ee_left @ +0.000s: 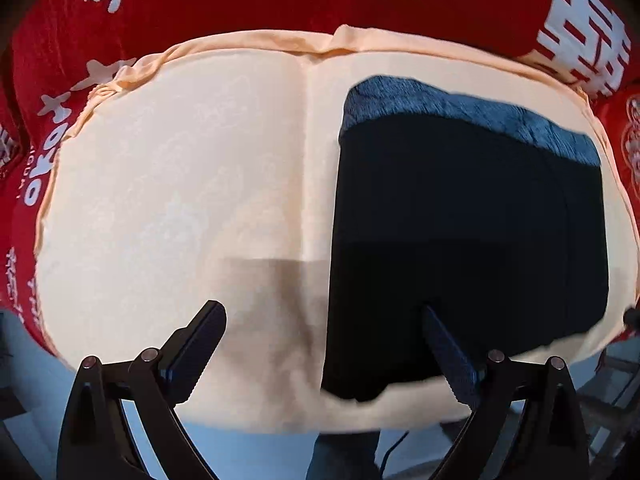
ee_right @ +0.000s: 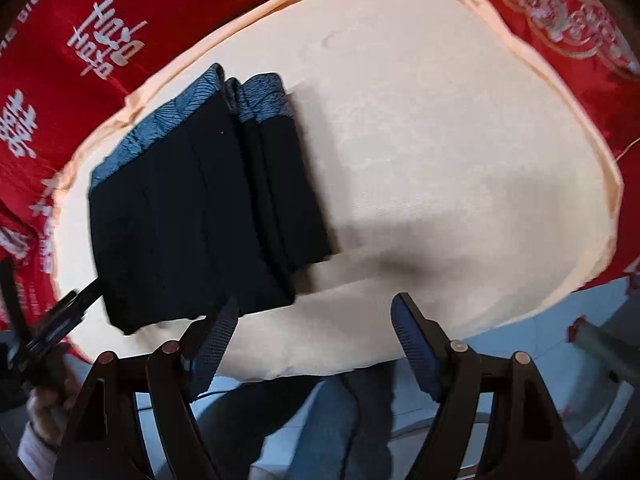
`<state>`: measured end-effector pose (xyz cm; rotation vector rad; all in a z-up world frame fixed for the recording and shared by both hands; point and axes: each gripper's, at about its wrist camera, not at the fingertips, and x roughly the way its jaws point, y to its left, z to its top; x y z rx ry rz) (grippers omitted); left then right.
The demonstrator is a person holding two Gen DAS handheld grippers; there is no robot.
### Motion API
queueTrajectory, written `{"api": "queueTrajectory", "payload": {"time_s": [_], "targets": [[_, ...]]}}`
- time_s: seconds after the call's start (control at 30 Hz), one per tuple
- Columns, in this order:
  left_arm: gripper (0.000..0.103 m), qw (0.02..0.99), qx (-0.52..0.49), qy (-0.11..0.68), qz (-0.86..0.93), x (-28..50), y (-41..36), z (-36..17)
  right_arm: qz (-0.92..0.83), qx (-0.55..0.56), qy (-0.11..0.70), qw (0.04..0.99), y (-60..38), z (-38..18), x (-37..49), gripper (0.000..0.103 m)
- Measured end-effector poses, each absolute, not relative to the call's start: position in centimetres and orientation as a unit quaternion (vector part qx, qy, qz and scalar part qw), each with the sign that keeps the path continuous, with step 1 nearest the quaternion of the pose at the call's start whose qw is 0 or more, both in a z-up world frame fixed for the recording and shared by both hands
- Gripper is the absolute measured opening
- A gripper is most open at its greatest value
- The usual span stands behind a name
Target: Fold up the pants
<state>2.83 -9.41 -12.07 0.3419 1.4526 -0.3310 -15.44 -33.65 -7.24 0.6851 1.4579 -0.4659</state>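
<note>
The pants (ee_left: 460,232) lie folded into a compact dark rectangle with a blue waistband at the far end. They rest on a cream cloth (ee_left: 160,180). My left gripper (ee_left: 324,320) hangs above them, open; its right finger (ee_left: 440,340) shows over the pants' near edge and nothing is gripped. In the right wrist view the pants (ee_right: 200,208) lie left of centre on the cream cloth (ee_right: 440,120). My right gripper (ee_right: 316,308) is open over the cloth's near edge, beside the pants' near corner. The left gripper (ee_right: 60,320) appears at the left edge.
A red tablecloth (ee_left: 240,0) with white lettering lies under the cream cloth and surrounds it (ee_right: 160,8). A person's legs in jeans (ee_right: 332,420) stand below the near table edge over a pale blue floor. A hand (ee_right: 44,400) holds the left gripper.
</note>
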Motion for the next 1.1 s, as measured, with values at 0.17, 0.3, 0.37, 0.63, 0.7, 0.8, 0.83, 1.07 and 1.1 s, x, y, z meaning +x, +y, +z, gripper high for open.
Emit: {"api": "queueTrajectory", "payload": {"time_s": [0.17, 0.3, 0.37, 0.63, 0.7, 0.8, 0.83, 1.07, 1.1], "targets": [[0.102, 0.714, 0.167, 0.659, -0.165, 0.0, -9.3, -9.9, -0.216, 0.275, 0.646, 0.678, -32.0, -5.8, -15.1, 0.09], [0.102, 0.705, 0.177, 0.664, -0.175, -1.6, -9.7, -8.3, -0.206, 0.256, 0.652, 0.684, -30.0, -4.7, -14.7, 0.103], [0.102, 0.704, 0.181, 0.664, -0.176, -2.0, -9.9, -7.5, -0.201, 0.246, 0.655, 0.686, -28.9, -4.1, -14.6, 0.103], [0.102, 0.716, 0.181, 0.654, -0.165, -3.1, -10.0, -3.7, -0.18, 0.231, 0.658, 0.694, -26.0, -1.3, -13.7, 0.103], [0.102, 0.72, 0.19, 0.649, -0.158, -3.3, -9.9, -3.1, -0.181, 0.225, 0.658, 0.696, -25.5, -0.6, -13.4, 0.103], [0.102, 0.72, 0.199, 0.647, -0.153, -3.7, -9.9, -2.5, -0.189, 0.215, 0.66, 0.694, -24.8, 0.2, -13.3, 0.103], [0.102, 0.72, 0.199, 0.647, -0.151, -3.8, -9.8, -2.3, -0.19, 0.213, 0.66, 0.695, -24.7, 0.4, -13.3, 0.103], [0.102, 0.717, 0.199, 0.651, -0.152, -4.3, -10.1, -1.5, -0.189, 0.207, 0.669, 0.689, -23.9, 0.9, -12.9, 0.103], [0.102, 0.717, 0.199, 0.65, -0.152, -4.4, -10.3, -1.3, -0.188, 0.206, 0.669, 0.689, -23.8, 0.9, -12.8, 0.103]]}}
